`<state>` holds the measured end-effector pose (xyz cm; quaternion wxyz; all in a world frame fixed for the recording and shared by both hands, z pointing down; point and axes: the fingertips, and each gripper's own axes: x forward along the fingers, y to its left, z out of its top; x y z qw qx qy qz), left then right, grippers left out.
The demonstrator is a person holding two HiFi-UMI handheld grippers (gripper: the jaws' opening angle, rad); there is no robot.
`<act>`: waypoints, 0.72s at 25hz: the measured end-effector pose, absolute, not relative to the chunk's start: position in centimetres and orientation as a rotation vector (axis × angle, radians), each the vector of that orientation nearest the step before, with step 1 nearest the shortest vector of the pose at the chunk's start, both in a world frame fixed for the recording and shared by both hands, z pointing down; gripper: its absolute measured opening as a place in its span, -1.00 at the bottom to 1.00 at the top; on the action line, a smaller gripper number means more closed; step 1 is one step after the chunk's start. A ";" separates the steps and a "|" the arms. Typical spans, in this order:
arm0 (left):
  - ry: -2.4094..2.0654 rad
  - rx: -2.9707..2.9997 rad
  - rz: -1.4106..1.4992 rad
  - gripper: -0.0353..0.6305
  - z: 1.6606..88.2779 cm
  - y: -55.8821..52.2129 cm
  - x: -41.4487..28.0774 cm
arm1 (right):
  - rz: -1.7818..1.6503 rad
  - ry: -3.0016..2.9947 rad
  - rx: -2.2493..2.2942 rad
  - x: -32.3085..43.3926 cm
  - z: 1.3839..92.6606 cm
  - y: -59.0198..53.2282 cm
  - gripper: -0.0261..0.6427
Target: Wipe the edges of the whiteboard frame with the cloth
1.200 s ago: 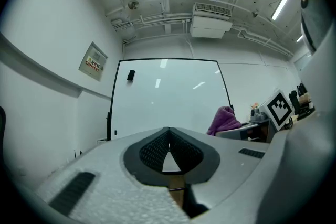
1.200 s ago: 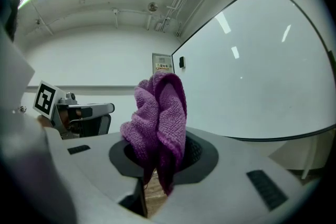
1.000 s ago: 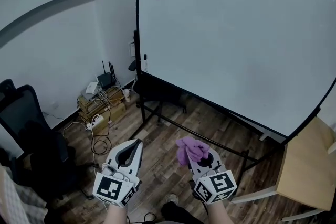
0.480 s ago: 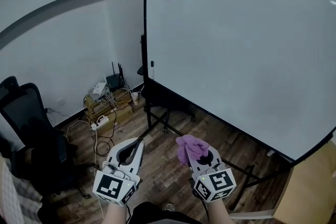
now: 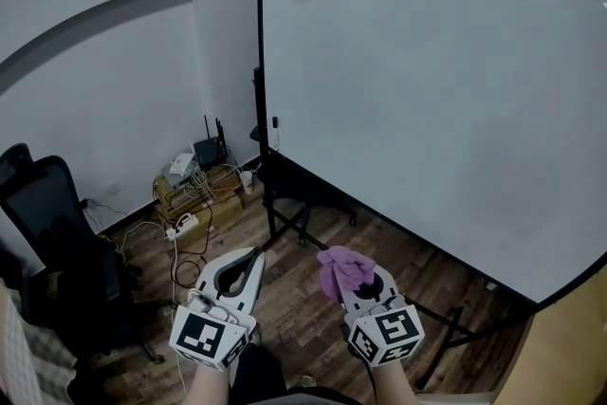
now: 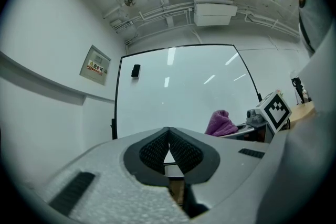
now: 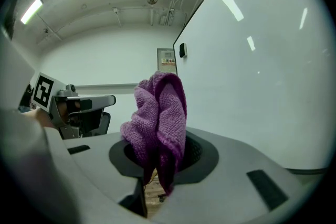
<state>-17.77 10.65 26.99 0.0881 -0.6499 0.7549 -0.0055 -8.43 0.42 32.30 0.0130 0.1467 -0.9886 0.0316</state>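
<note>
1. Step in hand, as judged: approach only, no wiping begun. The cloth (image 5: 343, 268) is clamped in the right gripper (image 5: 358, 287). Its jaws are closed down on a fold, w/ a purple bunch left sticking up past the tips.
2. The left gripper (image 5: 245, 263) is carried alongside. Its jaws are brought together, pads touching at the tips, nothing held between them.
3. The whiteboard (image 5: 427, 90) is set well ahead of both sets of jaws. Its black frame (image 5: 259, 62) is not touched by the cloth or either gripper.
4. Next move, as judged: the cloth is to be carried fwd to a frame edge, prob. the left upright, since that is nearest ahead of the jaws. The bunched end is then to be pressed on the black strip & drawn along it. A firm grip is needed so the cloth isn't dragged out.
5. Only in the head view are the stand legs (image 5: 285, 228) & wood floor shown, but the board's top edge is cut off there. That top edge is seen in the left gripper view. How the cloth sits between the pads is shown only in the right gripper view.
</note>
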 end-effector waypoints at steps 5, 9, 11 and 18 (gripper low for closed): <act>2.232 -1.955 -0.009 -0.85 27.0 9.1 -19.9 | 0.133 -3.071 0.460 -10.7 32.6 -0.9 -0.64; 2.220 -1.969 0.000 -0.84 27.0 8.2 -22.9 | 0.134 -3.068 0.469 -13.7 32.5 -1.6 -0.64; 2.215 -1.981 0.005 -0.84 27.1 7.7 -24.8 | 0.138 -3.063 0.482 -15.5 32.7 -2.0 -0.63; 2.170 -2.038 0.035 -0.84 27.1 5.6 -32.2 | 0.147 -3.038 0.559 -22.3 32.9 -3.4 -0.63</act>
